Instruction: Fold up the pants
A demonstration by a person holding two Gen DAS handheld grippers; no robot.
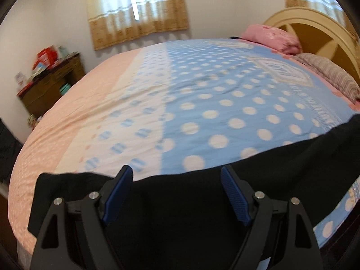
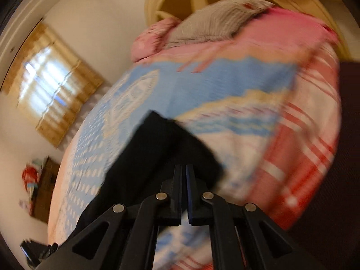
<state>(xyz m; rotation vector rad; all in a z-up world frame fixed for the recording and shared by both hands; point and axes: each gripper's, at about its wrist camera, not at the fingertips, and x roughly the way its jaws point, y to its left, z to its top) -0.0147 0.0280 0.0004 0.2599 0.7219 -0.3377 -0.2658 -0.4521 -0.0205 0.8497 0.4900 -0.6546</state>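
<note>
Here the black pants (image 1: 191,204) lie along the near edge of the bed (image 1: 157,103), stretched across the blue polka-dot bedspread (image 1: 225,103) and running off toward the right of the left wrist view. The left gripper (image 1: 176,175) hovers just over the cloth with its blue-padded fingers (image 1: 119,193) spread wide apart and nothing between them, probably so it can drop onto the fabric edge and take hold. In the right wrist view the right gripper (image 2: 185,168) has its two fingers pressed together, and dark cloth (image 2: 162,148) bunches right at their tips; it looks clamped on one end of the pants, though the blur hides the exact pinch. That end seems lifted a little off the bedspread, which would suit carrying it over to make a fold. Pillows (image 1: 272,37) and the wooden headboard (image 1: 319,29) sit at the far end, well clear of the work. The fold itself appears not yet made; the garment looks mostly spread out.
</note>
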